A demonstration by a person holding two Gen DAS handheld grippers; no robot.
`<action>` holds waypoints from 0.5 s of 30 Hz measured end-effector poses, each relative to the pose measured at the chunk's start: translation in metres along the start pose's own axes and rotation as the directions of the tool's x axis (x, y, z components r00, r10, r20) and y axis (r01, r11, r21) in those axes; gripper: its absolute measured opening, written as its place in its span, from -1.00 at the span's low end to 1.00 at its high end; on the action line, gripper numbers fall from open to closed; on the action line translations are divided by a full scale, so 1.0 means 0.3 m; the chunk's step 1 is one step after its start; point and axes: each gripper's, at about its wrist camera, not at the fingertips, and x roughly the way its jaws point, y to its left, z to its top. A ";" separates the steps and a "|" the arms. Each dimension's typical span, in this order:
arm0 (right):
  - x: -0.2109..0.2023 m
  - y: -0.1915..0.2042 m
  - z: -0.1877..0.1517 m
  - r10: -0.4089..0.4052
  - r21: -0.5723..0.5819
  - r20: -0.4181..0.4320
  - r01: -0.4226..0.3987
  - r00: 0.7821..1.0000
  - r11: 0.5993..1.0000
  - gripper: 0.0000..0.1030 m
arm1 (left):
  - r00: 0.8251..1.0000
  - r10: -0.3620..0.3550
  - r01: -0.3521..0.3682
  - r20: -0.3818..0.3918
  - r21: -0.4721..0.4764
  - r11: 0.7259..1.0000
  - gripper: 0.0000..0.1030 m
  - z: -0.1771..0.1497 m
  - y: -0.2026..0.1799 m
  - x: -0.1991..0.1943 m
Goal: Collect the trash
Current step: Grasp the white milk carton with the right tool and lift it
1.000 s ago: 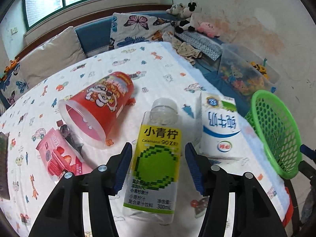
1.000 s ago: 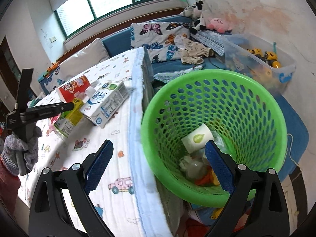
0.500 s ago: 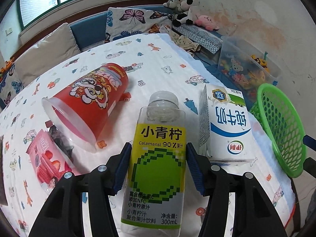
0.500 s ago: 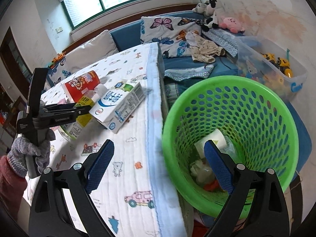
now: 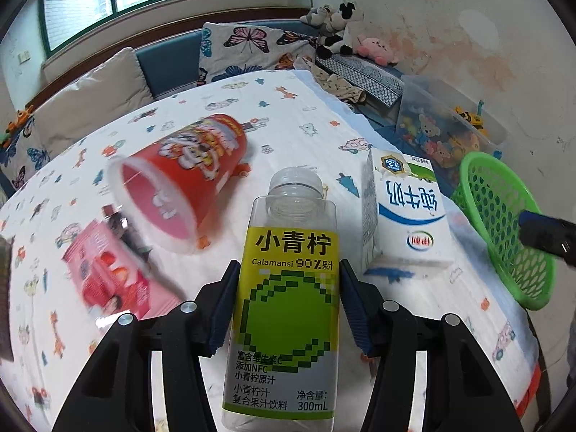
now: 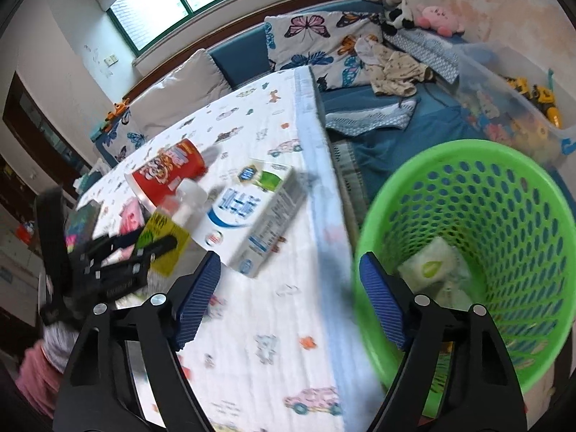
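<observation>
A clear juice bottle (image 5: 291, 324) with a yellow-green label stands between the fingers of my left gripper (image 5: 288, 266), whose blue pads press on both its sides. To its right on the cartoon-print tablecloth (image 5: 306, 115) lies a white milk carton (image 5: 406, 216). A red paper cup (image 5: 187, 187) lies on its side to the left, above a pink snack packet (image 5: 115, 280). My right gripper (image 6: 289, 257) hovers over the table's edge beside the green basket (image 6: 504, 198). Its jaws are closing with nothing between them. The milk carton (image 6: 252, 216) lies just ahead of it.
The basket holds a white wrapper (image 6: 430, 268) and other scraps and stands off the table's right edge. Behind it are a clear bin of toys (image 5: 450, 129), a blue sofa with butterfly cushions (image 6: 309, 39) and plush toys (image 5: 334, 28). A dark packet (image 6: 82, 223) lies at the table's left.
The bottle now sits deeper between the left pads, which touch it. My right gripper swung left from over the basket toward the table, and its jaws narrowed.
</observation>
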 end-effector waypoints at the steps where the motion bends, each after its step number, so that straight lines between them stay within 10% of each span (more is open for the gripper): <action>1: 0.015 0.012 0.019 0.011 0.008 -0.013 -0.011 1.000 1.000 0.51 | 1.000 0.000 0.000 0.007 0.001 1.000 0.02 -0.007 0.003 -0.014; 15: 0.270 0.091 0.199 -0.008 0.137 -0.166 0.032 0.986 0.990 0.51 | 1.000 -0.012 0.012 0.006 0.028 1.000 0.02 -0.170 0.048 -0.178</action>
